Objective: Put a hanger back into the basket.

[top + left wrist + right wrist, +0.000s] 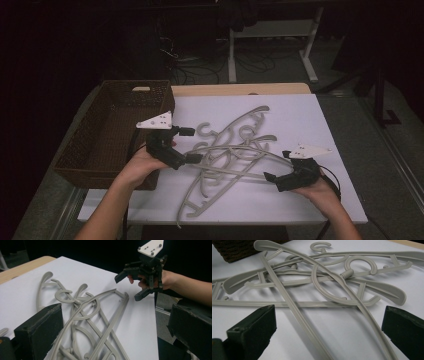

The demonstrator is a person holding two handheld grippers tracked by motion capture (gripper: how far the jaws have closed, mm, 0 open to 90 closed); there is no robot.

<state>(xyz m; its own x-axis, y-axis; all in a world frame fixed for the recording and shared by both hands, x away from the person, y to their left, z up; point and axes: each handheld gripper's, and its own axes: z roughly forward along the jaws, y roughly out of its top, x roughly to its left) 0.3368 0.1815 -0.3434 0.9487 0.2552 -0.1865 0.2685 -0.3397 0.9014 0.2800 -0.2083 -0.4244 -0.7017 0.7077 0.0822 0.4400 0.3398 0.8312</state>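
A tangled pile of several grey plastic hangers (230,150) lies on the white board (310,115). My left gripper (190,145) hovers at the pile's left edge, jaws wide open and pointing right. In the left gripper view the hangers (95,312) lie between and beyond the open left gripper (115,332), one arm running close by the left jaw. My right gripper (278,165) is at the pile's right end, open and pointing left. In the right gripper view the right gripper (328,330) stands open over two hanger arms (332,282) without clamping them.
A brown woven basket (107,130) stands at the board's left edge, beside my left hand; its corner (237,247) shows in the right gripper view. The right gripper (128,287) shows far off, open. Bare wooden table (240,89) runs behind. The floor drops off past the board's right edge.
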